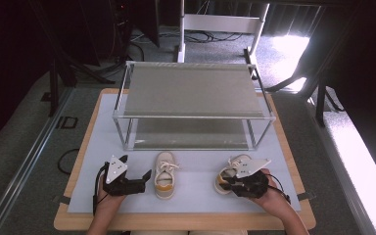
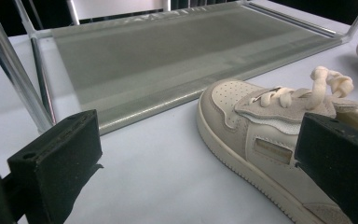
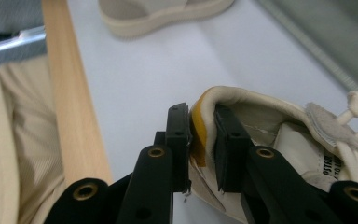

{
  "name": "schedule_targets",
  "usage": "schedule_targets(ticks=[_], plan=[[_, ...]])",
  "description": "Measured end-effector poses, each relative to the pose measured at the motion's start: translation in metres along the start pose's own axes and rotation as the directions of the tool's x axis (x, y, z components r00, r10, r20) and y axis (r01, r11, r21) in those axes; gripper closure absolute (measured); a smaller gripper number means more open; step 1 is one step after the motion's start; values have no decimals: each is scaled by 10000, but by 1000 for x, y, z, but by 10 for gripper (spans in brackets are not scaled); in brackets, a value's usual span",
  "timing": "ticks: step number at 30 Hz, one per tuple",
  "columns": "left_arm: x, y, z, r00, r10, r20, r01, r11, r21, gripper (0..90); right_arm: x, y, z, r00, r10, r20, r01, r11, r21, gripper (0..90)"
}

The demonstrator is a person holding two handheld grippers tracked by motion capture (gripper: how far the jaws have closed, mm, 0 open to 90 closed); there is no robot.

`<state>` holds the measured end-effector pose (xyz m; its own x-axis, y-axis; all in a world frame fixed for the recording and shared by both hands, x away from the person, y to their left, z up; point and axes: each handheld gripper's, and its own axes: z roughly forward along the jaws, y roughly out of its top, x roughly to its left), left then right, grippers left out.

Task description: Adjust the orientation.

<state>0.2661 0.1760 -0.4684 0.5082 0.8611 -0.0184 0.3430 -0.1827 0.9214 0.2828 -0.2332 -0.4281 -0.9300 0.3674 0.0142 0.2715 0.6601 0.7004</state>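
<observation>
Two small cream sneakers stand on the white mat in front of a rack. The left sneaker (image 1: pixel 165 175) (image 2: pixel 242 116) points toward the rack; my left gripper (image 1: pixel 137 168) (image 2: pixel 198 161) sits just left of it, open, one jaw near the shoe's side and nothing pressed between the pads. My right gripper (image 1: pixel 228 181) (image 3: pixel 203 140) is shut on the heel collar of the right sneaker (image 1: pixel 234 166) (image 3: pixel 279 116), one pad inside the shoe and one outside on the yellow heel patch. The left sneaker's sole (image 3: pixel 163 16) lies farther off in the right gripper view.
A two-shelf metal-framed rack (image 1: pixel 193 117) with grey shelves stands at the back of the mat; its lower shelf (image 2: pixel 168 56) is close ahead of the left gripper. The wooden table edge (image 1: pixel 176 221) (image 3: pixel 72 107) runs along the person's side.
</observation>
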Motion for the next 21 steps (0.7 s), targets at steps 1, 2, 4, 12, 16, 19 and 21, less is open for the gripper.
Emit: schedule_targets(ticks=[1, 2, 4, 12, 16, 19, 21], plan=[[0, 0, 0, 10000, 7, -9, -7, 10000, 10, 6, 0, -2, 1, 10000, 30, -79, -29, 9999, 165, 776], [0, 0, 0, 10000, 11, -6, -11, 10000, 17, 6, 0, -4, 3, 9999, -22, -113, 25, 9997, 241, 775], [0, 0, 0, 10000, 13, 2, -13, 10000, 30, 6, -1, -8, 2, 9996, 208, -207, -207, 9998, 28, 775], [-1, -1, 1, 10000, 32, 36, -33, 10000, 84, 6, 2, -11, 1, 9990, 445, 59, -445, 9989, -136, 754], [0, -2, 1, 10000, -13, 43, 13, 10000, 70, 6, 8, -9, -3, 9972, 453, 596, -446, 9989, -122, 724], [-1, -2, 1, 10000, -22, 54, 21, 9999, 99, 6, 11, -8, -13, 9938, 778, 793, -717, 9944, -780, 687], [-1, -2, 1, 10000, -20, 56, 19, 9999, 104, 6, 11, -6, -23, 9858, 1161, 1211, -1017, 9877, -1190, 661]])
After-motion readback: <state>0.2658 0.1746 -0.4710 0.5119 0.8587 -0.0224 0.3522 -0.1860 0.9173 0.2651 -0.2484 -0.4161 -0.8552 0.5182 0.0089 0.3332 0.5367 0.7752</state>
